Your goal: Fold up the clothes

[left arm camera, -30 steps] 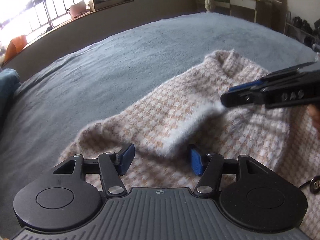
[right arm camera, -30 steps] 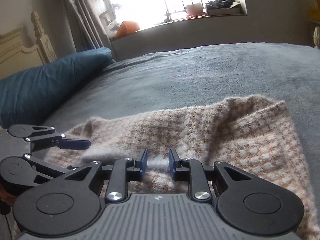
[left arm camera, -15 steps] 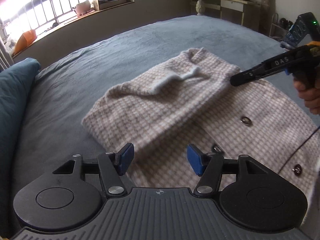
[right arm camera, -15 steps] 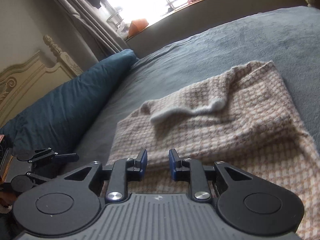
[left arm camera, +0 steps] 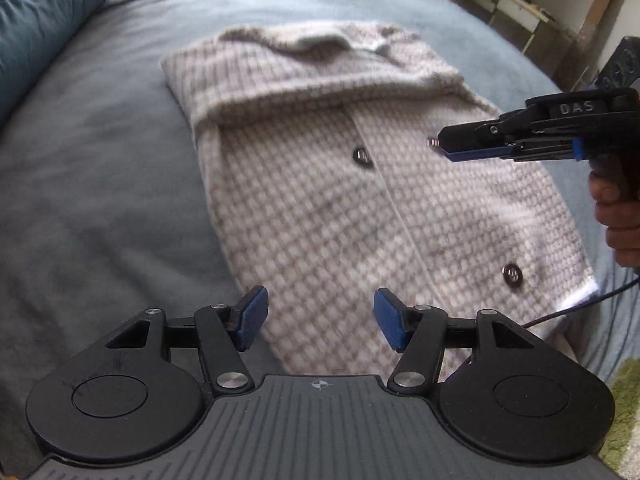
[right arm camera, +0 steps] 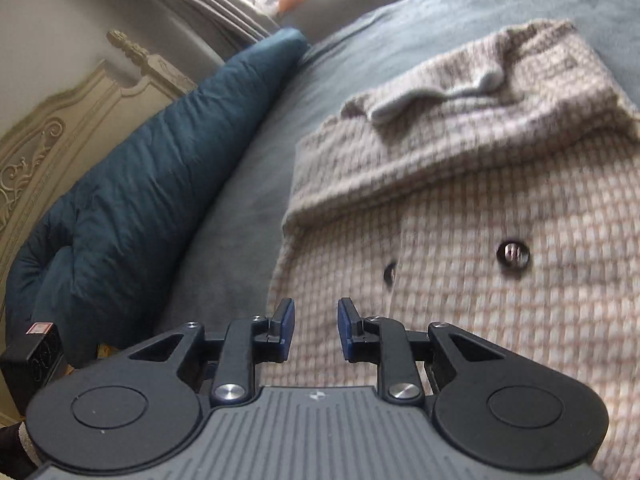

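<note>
A beige-and-white checked cardigan (left arm camera: 320, 184) lies buttoned on the grey-blue bed (left arm camera: 100, 168), its sleeves folded across the upper part (left arm camera: 320, 68). My left gripper (left arm camera: 320, 317) hovers open over the cardigan's near edge, with nothing between its blue pads. My right gripper (left arm camera: 440, 146) comes in from the right above the cardigan, held by a hand (left arm camera: 616, 216). In the right wrist view, the right gripper (right arm camera: 316, 330) shows a narrow gap with nothing in it, over the cardigan (right arm camera: 500, 200) near a dark button (right arm camera: 513, 255).
A dark teal pillow (right arm camera: 140, 184) lies along the bed's left side against a carved cream headboard (right arm camera: 60, 128). A cable (left arm camera: 580, 308) trails off the cardigan's near right corner. Furniture (left arm camera: 520, 12) stands beyond the bed, and a green rug (left arm camera: 624, 408) is at the lower right.
Both grippers have drawn back from the cardigan's collar end toward its lower part, so the whole garment shows. The sleeve with the white cuff now lies folded across the top.
</note>
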Demonstrator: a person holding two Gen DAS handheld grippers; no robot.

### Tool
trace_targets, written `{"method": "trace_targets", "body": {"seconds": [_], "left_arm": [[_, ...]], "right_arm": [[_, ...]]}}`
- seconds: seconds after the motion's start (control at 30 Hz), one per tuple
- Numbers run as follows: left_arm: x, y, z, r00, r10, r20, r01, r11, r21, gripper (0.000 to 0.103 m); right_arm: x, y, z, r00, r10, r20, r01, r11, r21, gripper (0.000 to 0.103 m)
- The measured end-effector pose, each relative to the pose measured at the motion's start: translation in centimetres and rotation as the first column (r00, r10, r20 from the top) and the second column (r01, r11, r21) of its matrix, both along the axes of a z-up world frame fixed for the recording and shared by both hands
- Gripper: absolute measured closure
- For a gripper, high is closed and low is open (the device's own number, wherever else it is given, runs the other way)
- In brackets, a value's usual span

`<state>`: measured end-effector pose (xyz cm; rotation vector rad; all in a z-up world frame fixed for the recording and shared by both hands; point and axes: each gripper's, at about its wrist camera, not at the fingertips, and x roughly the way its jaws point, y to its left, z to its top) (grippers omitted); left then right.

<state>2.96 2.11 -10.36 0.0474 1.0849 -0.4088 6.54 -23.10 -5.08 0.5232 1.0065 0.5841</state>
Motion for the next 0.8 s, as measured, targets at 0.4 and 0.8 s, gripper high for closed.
{"method": "trace_targets", "body": {"seconds": [0.4, 0.8], "left_arm": [[-2.1, -2.4, -1.5, 0.998, -0.021, -0.055, 0.023, 0.999, 0.041, 0.044], [-2.9, -3.6, -1.5, 0.997, 0.016, -0.072, -0.010, 0.997, 0.080, 0.043]], "right_arm": [[-4.1, -0.6, -1.5, 0.996, 0.016, -0.088, -0.018, 0.999, -0.032, 0.079], [-7.4, -1.5, -1.3, 0.997, 0.008, -0.082, -0.014, 0.997, -0.074, 0.079]]}}
